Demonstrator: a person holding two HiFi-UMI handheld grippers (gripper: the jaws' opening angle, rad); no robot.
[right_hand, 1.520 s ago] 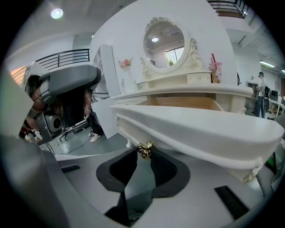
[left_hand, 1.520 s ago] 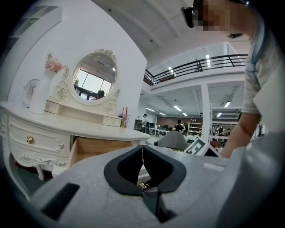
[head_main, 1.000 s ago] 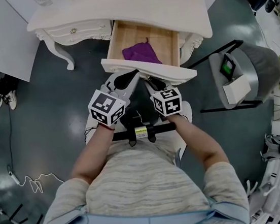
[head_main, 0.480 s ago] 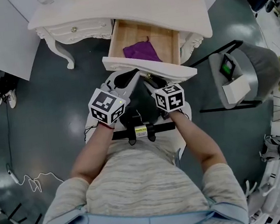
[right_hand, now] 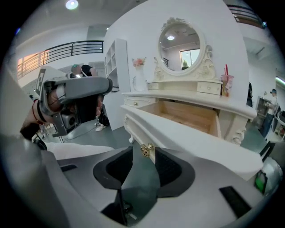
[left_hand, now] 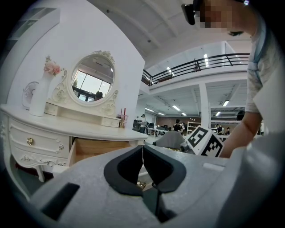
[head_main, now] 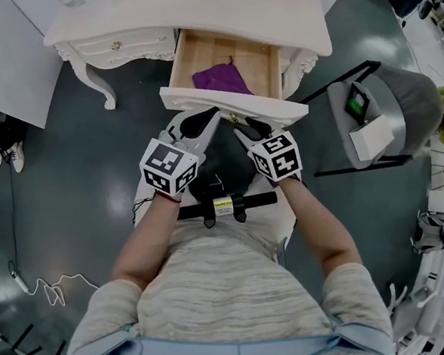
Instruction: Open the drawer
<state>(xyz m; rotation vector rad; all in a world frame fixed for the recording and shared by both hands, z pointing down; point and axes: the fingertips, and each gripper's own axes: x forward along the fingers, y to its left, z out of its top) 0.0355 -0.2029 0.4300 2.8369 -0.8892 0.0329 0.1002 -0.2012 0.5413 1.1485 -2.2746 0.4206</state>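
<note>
Drawer [head_main: 196,101] pulled well out | right gripper [right_hand: 143,155] jaws just been opening, knob [right_hand: 146,150] loose between | left gripper [left_hand: 143,153] closed, empty

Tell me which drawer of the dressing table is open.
The middle drawer: it is pulled out, with its wooden inside and a purple cloth showing. The left drawer, with the gold knob, sits flush and shut.
</note>
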